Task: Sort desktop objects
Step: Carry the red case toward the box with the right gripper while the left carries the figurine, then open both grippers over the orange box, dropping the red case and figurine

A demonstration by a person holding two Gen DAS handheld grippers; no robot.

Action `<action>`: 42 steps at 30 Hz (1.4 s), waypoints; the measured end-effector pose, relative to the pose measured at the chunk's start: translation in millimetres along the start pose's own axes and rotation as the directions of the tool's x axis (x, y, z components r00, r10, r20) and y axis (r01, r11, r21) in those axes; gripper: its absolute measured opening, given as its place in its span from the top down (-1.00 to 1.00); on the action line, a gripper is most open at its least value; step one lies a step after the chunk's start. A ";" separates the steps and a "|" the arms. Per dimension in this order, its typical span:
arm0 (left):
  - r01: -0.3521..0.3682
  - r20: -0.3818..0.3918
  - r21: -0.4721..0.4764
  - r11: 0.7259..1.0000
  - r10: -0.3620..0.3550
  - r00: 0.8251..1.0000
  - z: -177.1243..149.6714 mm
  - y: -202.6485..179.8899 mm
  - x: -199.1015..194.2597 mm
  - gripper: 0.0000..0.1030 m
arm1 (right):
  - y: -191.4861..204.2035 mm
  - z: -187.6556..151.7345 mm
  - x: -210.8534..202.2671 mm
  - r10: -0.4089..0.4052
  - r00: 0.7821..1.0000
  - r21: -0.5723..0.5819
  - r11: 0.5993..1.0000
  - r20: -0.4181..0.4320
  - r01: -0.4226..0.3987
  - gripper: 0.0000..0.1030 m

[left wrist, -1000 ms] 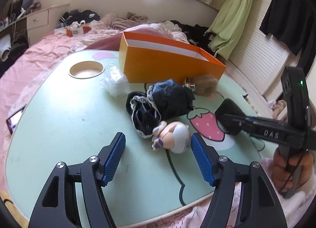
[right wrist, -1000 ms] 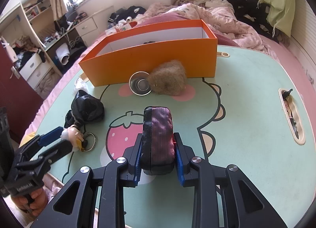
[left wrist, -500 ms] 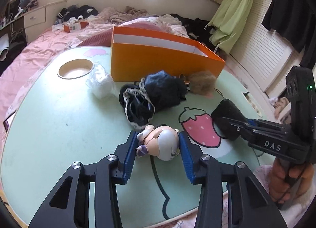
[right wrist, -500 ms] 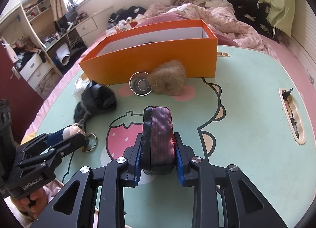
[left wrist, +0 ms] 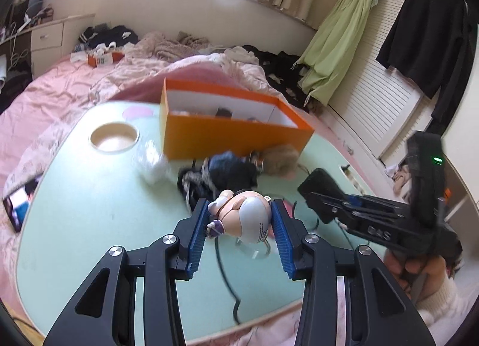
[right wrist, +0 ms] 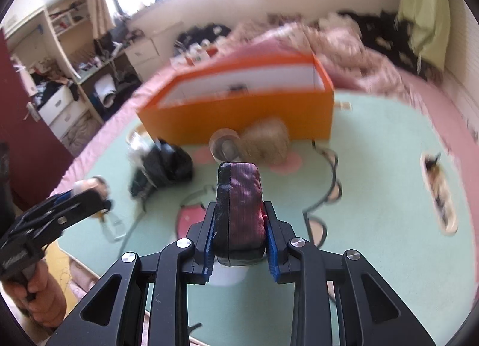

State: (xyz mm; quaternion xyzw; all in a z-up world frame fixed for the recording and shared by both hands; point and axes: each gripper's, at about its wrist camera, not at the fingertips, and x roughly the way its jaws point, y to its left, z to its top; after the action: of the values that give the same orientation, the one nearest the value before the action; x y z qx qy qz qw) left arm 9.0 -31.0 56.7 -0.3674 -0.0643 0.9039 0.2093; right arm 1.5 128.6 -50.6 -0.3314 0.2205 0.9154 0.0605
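Note:
My left gripper (left wrist: 239, 226) is shut on a small white and pink figurine (left wrist: 242, 217) with a key ring, held just above the green table (left wrist: 89, 211). My right gripper (right wrist: 239, 232) is shut on a dark maroon pouch (right wrist: 239, 196), also off the table. In the left wrist view the right gripper (left wrist: 317, 193) reaches in from the right with the pouch (left wrist: 318, 179). In the right wrist view the left gripper (right wrist: 83, 199) shows at the left edge. An open orange box (left wrist: 233, 133) (right wrist: 239, 112) stands at the back of the table with a few items inside.
Dark lacy cloth (left wrist: 221, 172) (right wrist: 161, 166), a brown fuzzy ball (left wrist: 278, 157) (right wrist: 266, 142), a small metal cup (right wrist: 224, 145) and a clear plastic wad (left wrist: 152, 163) lie before the box. A cup hole (left wrist: 113, 137) is at back left, a phone (left wrist: 18, 205) at left.
My left gripper closed on the figurine and lifted it off the table. The right gripper with the pouch has also risen slightly; both views are now blurred by motion.

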 end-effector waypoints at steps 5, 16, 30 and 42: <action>-0.021 0.020 -0.004 1.000 0.021 1.000 46.8 -4.7 21.3 0.16 | 5.7 39.0 -11.3 -0.005 0.996 -0.030 1.000 0.087 0.008 0.47; -0.031 -0.069 -0.087 0.996 0.025 0.997 129.0 19.8 105.8 0.07 | -13.8 123.9 53.0 -0.096 0.993 -0.005 0.995 0.067 0.096 0.47; -0.071 0.026 -0.053 0.996 0.073 0.997 86.3 15.1 47.7 -0.49 | -4.1 95.1 15.0 -0.071 0.990 -0.032 0.997 0.123 0.075 -0.32; -0.313 -0.104 0.056 0.948 0.318 0.943 -17.9 1.1 41.0 -0.50 | -5.8 -0.8 21.4 -0.155 0.983 -0.025 0.988 -0.099 0.153 -0.49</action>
State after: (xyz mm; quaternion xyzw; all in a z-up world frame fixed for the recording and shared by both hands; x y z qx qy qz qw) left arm -5.3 -15.2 17.3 -0.4186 0.0246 0.9049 0.0722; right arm -13.1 132.6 -66.8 -0.3938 0.1892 0.8919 0.1170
